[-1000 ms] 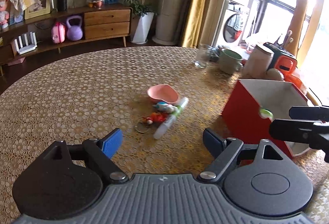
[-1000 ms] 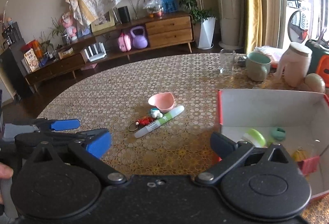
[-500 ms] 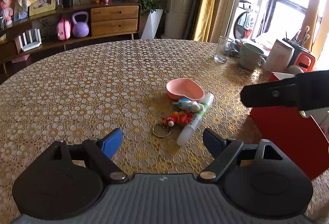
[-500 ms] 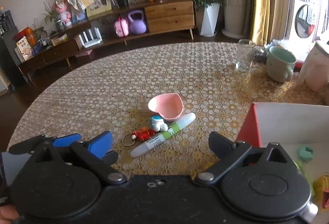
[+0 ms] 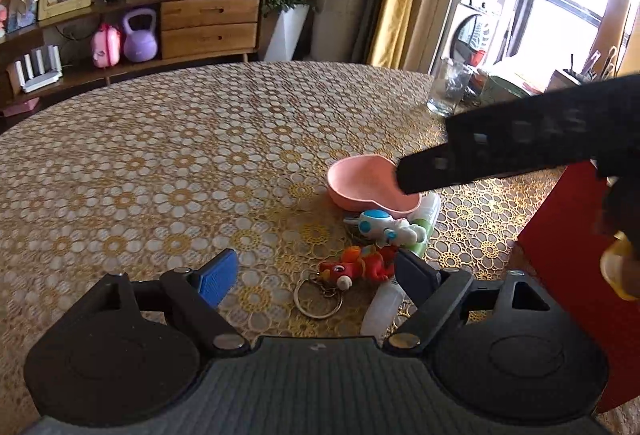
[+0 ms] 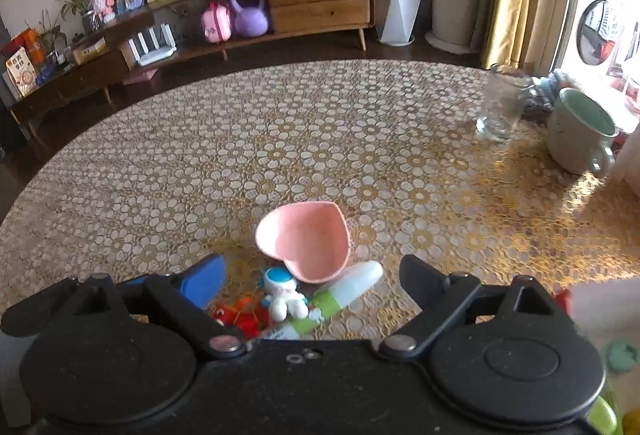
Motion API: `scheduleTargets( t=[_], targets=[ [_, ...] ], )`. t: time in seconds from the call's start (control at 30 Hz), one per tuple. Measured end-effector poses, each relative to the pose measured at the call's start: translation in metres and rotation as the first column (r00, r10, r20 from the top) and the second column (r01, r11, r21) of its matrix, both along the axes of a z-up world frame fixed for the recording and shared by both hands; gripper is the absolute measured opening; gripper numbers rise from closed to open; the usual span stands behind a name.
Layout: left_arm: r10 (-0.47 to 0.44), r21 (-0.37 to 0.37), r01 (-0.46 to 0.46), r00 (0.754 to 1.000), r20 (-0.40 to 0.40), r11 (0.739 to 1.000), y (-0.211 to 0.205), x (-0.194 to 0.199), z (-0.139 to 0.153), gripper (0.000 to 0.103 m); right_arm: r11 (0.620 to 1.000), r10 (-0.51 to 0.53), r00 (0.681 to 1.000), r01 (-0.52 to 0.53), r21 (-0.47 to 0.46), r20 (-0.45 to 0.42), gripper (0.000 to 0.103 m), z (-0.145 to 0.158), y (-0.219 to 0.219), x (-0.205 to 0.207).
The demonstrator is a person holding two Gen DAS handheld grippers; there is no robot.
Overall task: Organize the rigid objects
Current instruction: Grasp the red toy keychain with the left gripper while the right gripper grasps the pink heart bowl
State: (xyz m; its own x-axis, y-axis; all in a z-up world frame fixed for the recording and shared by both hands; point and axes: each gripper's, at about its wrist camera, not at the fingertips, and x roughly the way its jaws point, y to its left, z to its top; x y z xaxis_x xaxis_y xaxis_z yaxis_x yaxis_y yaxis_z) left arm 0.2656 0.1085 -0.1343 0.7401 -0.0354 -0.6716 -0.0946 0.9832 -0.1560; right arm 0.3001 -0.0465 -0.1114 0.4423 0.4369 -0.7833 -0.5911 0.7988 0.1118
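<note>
A pink heart-shaped dish (image 6: 306, 241) (image 5: 362, 183) lies on the patterned table. Beside it are a small white-and-blue figure (image 6: 282, 293) (image 5: 384, 227), a white and green marker (image 6: 340, 295) (image 5: 424, 219) and a red toy keychain (image 5: 356, 269) (image 6: 240, 317) with a metal ring (image 5: 318, 299). My left gripper (image 5: 316, 275) is open, low over the keychain. My right gripper (image 6: 312, 275) is open just above the dish and figure; one of its fingers (image 5: 500, 147) crosses the left wrist view. The red box (image 5: 576, 259) stands at right.
A clear glass (image 6: 500, 111) and a pale green mug (image 6: 580, 133) stand at the table's far right. A teal piece (image 6: 622, 355) shows inside the box at the right wrist view's lower right. A wooden sideboard (image 6: 316, 1) lines the far wall.
Both grippers moved forward toward the cluster of small objects. The right gripper swung left from the box to above the pink dish. Both stayed open.
</note>
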Motion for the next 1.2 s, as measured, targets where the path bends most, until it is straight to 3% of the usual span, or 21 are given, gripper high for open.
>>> scheduleTargets(
  t=[0.23,0.5,0.7,0.77,0.83,0.93,0.97,1.2],
  targets=[
    [-0.040,-0.024,0.040,0.999,-0.022,0.999,-0.001,0.014,-0.017,0.086,0.999,0.018,1.000,-0.019,-0.030,-0.014,0.092,-0.019,0.015,0.007],
    [-0.062,-0.037,0.062,0.998,0.012,0.997,-0.006,0.017,-0.023,0.084,0.998,0.020,1.000,-0.021,-0.063,-0.021,0.089,-0.035,0.036,0.018],
    [-0.076,-0.086,0.079,0.996,0.035,0.993,-0.009,0.010,-0.022,0.061,0.996,0.025,1.000,-0.026,-0.090,-0.009,0.080,-0.044,0.040,0.020],
    [-0.084,-0.092,0.088,0.996,0.040,0.992,-0.011,0.007,-0.022,0.052,0.995,0.029,1.000,-0.029,-0.095,-0.005,0.069,-0.048,0.041,0.022],
    [-0.097,-0.096,0.101,0.994,0.046,0.990,-0.014,0.005,-0.021,0.046,0.994,0.027,1.000,-0.026,-0.103,0.007,0.065,-0.049,0.042,0.020],
    [-0.100,-0.079,0.104,0.994,0.047,0.991,-0.017,0.003,-0.020,0.045,0.994,0.034,0.999,-0.031,-0.107,0.018,0.059,-0.049,0.043,0.018],
    [-0.097,-0.080,0.101,0.994,0.047,0.992,-0.017,0.003,-0.020,0.045,0.994,0.031,0.999,-0.028,-0.107,0.025,0.046,-0.048,0.042,0.019],
    [-0.063,-0.084,0.065,0.998,0.032,0.994,-0.008,0.001,-0.016,0.044,0.997,0.007,1.000,-0.005,-0.071,0.028,0.045,-0.034,0.034,0.018]
  ],
)
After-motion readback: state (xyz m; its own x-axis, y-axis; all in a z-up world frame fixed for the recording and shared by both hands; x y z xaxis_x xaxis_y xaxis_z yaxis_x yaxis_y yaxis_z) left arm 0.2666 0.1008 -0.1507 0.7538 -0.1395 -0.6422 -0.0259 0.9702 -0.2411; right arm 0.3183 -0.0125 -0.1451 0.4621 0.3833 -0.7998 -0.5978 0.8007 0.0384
